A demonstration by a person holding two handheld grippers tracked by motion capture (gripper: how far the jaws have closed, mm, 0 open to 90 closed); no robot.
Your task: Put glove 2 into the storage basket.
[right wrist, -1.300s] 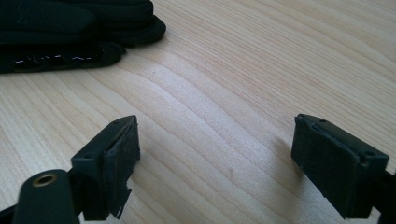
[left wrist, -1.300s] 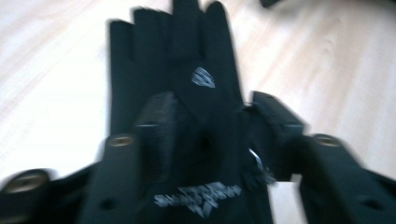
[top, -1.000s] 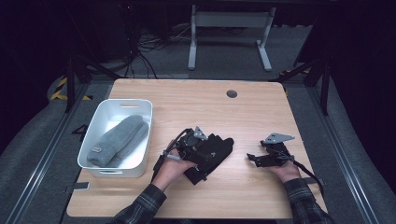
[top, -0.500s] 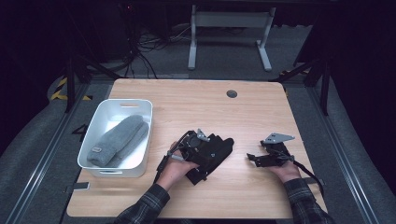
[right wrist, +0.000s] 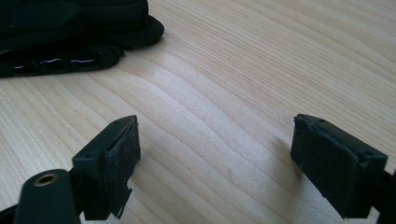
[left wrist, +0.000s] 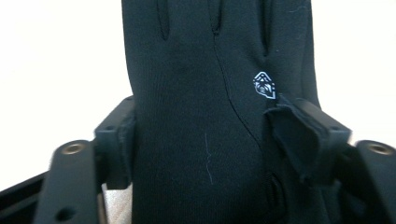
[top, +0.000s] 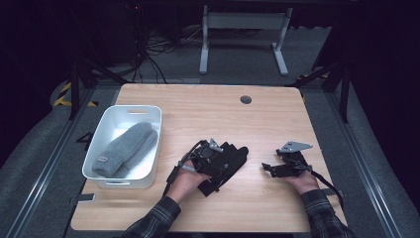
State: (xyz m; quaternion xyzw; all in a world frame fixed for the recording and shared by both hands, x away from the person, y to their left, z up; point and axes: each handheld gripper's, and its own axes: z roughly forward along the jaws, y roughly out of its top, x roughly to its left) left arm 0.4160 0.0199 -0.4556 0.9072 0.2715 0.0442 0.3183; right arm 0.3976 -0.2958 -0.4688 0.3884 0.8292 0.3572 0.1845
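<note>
1. A black glove (top: 225, 163) is lying on the wooden table (top: 208, 109), near the middle of the front part.
2. The left gripper (top: 218, 161) is sitting right on the glove, with the person's left hand (top: 185, 178) holding it.
3. In the left gripper view, the glove (left wrist: 205, 116) is sitting between the 2 black jaws, and both jaws are touching its sides.
4. These jaws have just been closing in, and they are now squeezing the glove, which has a small white logo (left wrist: 264, 86) on it.
5. The right gripper (top: 267, 168) is resting low over the table, to the right of the glove and a little apart from it.
6. In the right gripper view, its 2 jaws are standing wide apart with bare wood (right wrist: 233, 116) between them, and the glove (right wrist: 70, 32) is lying farther off at the top left.
7. A white bin (top: 148, 148) is sitting at the left side of the table, well apart from the black glove.
8. A grey mitten (top: 124, 148) is lying inside that bin.
</note>
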